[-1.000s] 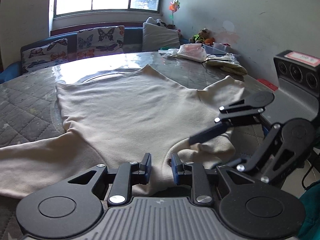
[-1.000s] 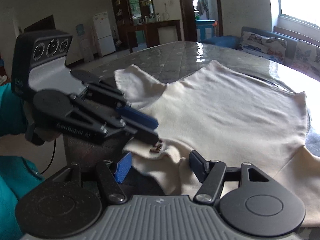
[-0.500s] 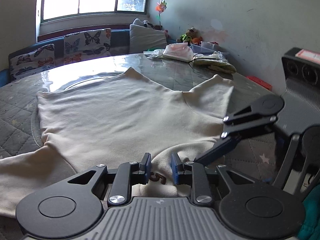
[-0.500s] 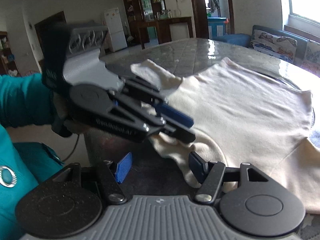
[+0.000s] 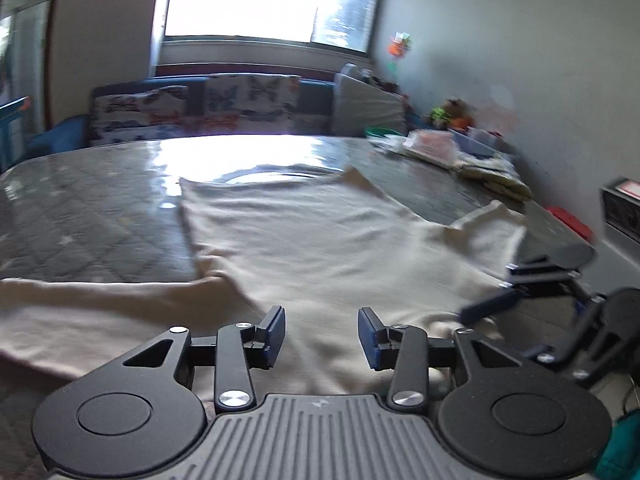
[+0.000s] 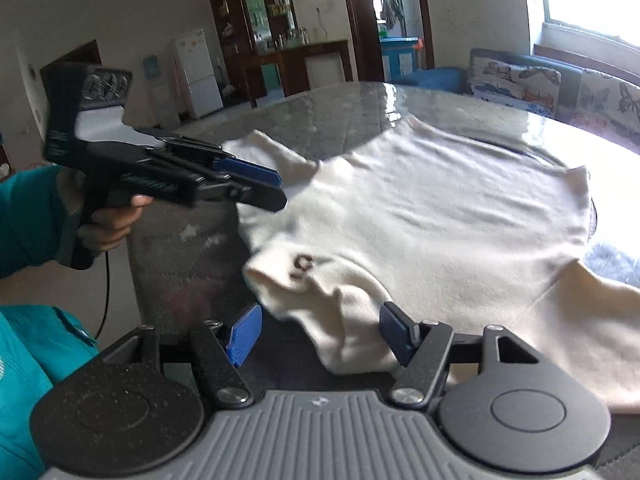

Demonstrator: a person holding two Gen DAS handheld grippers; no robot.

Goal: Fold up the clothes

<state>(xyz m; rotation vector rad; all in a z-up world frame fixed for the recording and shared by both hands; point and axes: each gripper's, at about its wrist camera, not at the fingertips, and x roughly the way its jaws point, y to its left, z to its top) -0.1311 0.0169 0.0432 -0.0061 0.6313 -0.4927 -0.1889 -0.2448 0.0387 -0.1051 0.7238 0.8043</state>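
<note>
A cream long-sleeved top [image 5: 320, 248] lies spread flat on the round table, its collar with a small brown mark [image 6: 302, 266] at the near edge. My left gripper [image 5: 322, 334] is open and empty, just above the cloth near the collar. It also shows in the right wrist view [image 6: 256, 188], raised above the collar, with a gap to the cloth. My right gripper [image 6: 320, 334] is open, its jaws either side of the collar fold without pinching it. It shows at the right in the left wrist view [image 5: 492, 304].
The table [image 5: 100, 216] has a glossy grey quilted cover. Bags and packets [image 5: 452, 152] lie at its far right by the wall. A sofa with butterfly cushions [image 5: 224, 108] stands behind under the window. A cabinet and fridge [image 6: 200, 76] stand across the room.
My left gripper has opened, let go of the collar and lifted away from it. The collar has dropped back onto the table edge. My right gripper stays open beside it.
</note>
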